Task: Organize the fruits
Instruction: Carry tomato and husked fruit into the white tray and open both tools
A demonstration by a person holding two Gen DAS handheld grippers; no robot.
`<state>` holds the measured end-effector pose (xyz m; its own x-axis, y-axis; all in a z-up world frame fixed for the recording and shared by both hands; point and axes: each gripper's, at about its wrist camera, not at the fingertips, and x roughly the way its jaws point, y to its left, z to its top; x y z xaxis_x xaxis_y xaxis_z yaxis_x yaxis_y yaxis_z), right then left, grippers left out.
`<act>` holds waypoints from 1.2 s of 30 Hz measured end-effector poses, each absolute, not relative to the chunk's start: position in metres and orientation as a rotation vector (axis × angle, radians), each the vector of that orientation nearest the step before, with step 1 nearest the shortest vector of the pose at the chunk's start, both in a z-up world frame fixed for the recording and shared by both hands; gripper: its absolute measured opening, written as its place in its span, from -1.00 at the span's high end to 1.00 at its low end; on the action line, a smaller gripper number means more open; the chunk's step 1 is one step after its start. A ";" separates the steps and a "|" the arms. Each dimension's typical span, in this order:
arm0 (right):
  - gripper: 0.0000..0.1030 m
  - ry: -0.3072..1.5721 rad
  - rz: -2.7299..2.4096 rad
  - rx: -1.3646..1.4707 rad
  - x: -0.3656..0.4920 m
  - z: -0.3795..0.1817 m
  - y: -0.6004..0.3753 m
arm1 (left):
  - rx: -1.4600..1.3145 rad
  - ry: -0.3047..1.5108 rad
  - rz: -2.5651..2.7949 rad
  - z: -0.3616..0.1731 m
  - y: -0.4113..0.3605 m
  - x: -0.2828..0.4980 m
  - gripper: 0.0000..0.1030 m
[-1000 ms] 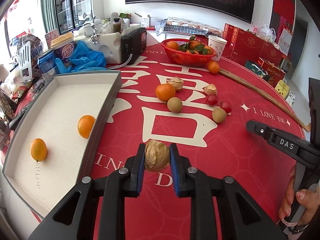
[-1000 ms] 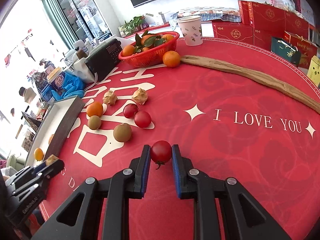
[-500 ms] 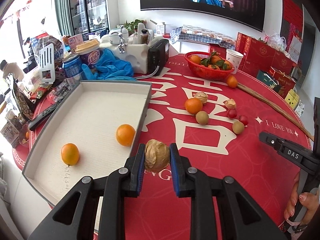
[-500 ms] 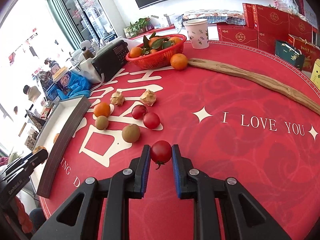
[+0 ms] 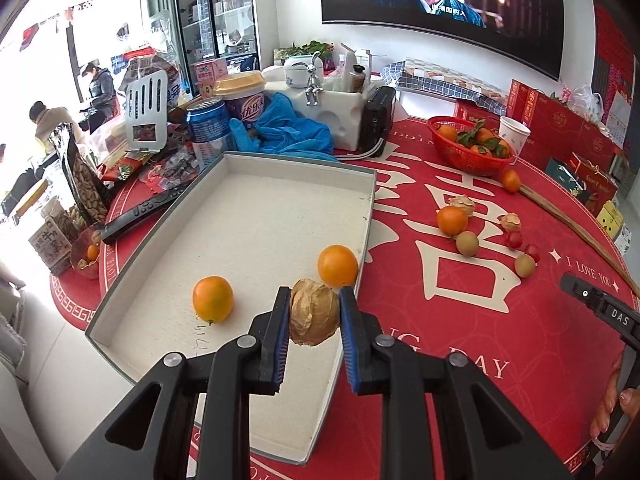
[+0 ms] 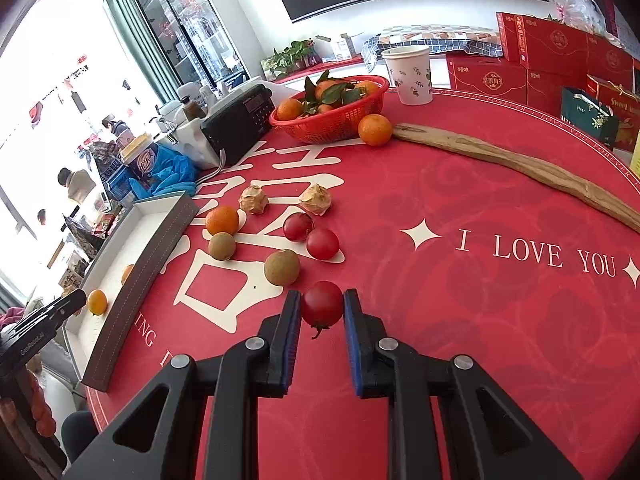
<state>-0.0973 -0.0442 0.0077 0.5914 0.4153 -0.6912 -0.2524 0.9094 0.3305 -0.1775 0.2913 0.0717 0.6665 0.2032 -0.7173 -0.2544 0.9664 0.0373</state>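
Closest in, the left gripper point(image 5: 314, 316) has its blue-padded jaws pressed in on a papery brown husked fruit point(image 5: 315, 311), pads tight against both sides, holding it up over the near right part of the shallow grey-walled tray with a white floor point(image 5: 362, 216). Just beyond the husk, two round oranges point(image 5: 337, 265) sit apart on the tray floor, one by the right wall, the other point(image 5: 212, 299) further left. The right gripper point(image 6: 322, 312) is likewise clamped, narrow, on a small red tomato point(image 6: 322, 304) with its stem hanging down, lifted above the red printed tablecloth point(image 6: 480, 320). Past it lie a brownish-green round fruit point(image 6: 282, 267), two more red tomatoes point(image 6: 322, 243), a second brownish fruit point(image 6: 221, 245), an orange point(image 6: 222, 220) and two dry husked fruits point(image 6: 253, 199). Further back stands a red plastic basket of leafy oranges point(image 6: 332, 116), one loose orange point(image 6: 374, 129) touching a long wooden stick point(image 6: 520, 166).
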 end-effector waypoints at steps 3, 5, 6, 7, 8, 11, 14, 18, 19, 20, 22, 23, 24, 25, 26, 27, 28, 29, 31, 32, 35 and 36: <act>0.57 0.835 0.400 0.195 -0.100 0.011 -0.042 | -0.073 0.798 0.270 0.072 0.298 -0.182 0.51; 0.57 0.824 0.406 0.186 -0.102 0.013 -0.040 | -0.079 0.795 0.278 0.072 0.303 -0.184 0.51; 0.57 0.818 0.408 0.179 -0.103 0.013 -0.039 | -0.084 0.794 0.280 0.072 0.305 -0.185 0.51; 0.57 0.813 0.412 0.175 -0.104 0.014 -0.038 | -0.088 0.794 0.284 0.072 0.308 -0.186 0.50; 0.57 0.807 0.416 0.173 -0.104 0.015 -0.037 | -0.093 0.794 0.287 0.071 0.310 -0.188 0.51; 0.57 0.791 0.431 0.169 -0.107 0.018 -0.035 | -0.096 0.792 0.298 0.071 0.316 -0.190 0.51; 0.57 0.797 0.439 0.160 -0.106 0.018 -0.029 | -0.101 0.798 0.304 0.068 0.321 -0.190 0.51; 0.57 0.803 0.467 0.163 -0.107 0.019 -0.017 | -0.102 0.802 0.306 0.067 0.323 -0.187 0.50; 0.57 0.798 0.475 0.157 -0.108 0.021 -0.013 | -0.101 0.803 0.306 0.066 0.324 -0.187 0.51; 0.57 0.791 0.482 0.148 -0.109 0.023 -0.008 | -0.101 0.803 0.305 0.066 0.324 -0.186 0.51; 0.57 0.779 0.501 0.130 -0.112 0.027 0.001 | -0.098 0.806 0.306 0.065 0.325 -0.184 0.51; 0.57 0.773 0.511 0.123 -0.113 0.030 0.006 | -0.100 0.808 0.306 0.064 0.326 -0.183 0.51; 0.57 0.769 0.520 0.117 -0.114 0.031 0.011 | -0.103 0.810 0.305 0.063 0.327 -0.182 0.51; 0.57 0.767 0.532 0.113 -0.114 0.033 0.016 | -0.107 0.811 0.304 0.063 0.327 -0.181 0.51; 0.57 0.769 0.548 0.107 -0.115 0.034 0.022 | -0.110 0.811 0.304 0.062 0.328 -0.180 0.51; 0.57 0.771 0.559 0.104 -0.114 0.035 0.028 | -0.113 0.810 0.302 0.062 0.329 -0.180 0.50; 0.57 0.772 0.570 0.102 -0.114 0.036 0.033 | -0.114 0.809 0.301 0.061 0.330 -0.179 0.50; 0.57 0.776 0.588 0.101 -0.113 0.038 0.041 | -0.115 0.808 0.299 0.061 0.331 -0.179 0.50; 0.57 0.787 0.619 0.105 -0.109 0.040 0.054 | -0.116 0.807 0.299 0.061 0.334 -0.178 0.50; 0.57 0.793 0.637 0.106 -0.107 0.041 0.062 | -0.116 0.807 0.299 0.060 0.336 -0.177 0.51; 0.57 0.809 0.693 0.104 -0.101 0.045 0.089 | -0.112 0.806 0.308 0.059 0.342 -0.173 0.51; 0.57 0.811 0.708 0.097 -0.099 0.047 0.099 | -0.105 0.804 0.314 0.058 0.343 -0.172 0.51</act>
<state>-0.0991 0.0994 0.0466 0.4744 0.6138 -0.6310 -0.5426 0.7683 0.3395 -0.1715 0.3432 0.0585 0.6507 0.2359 -0.7218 -0.3152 0.9487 0.0260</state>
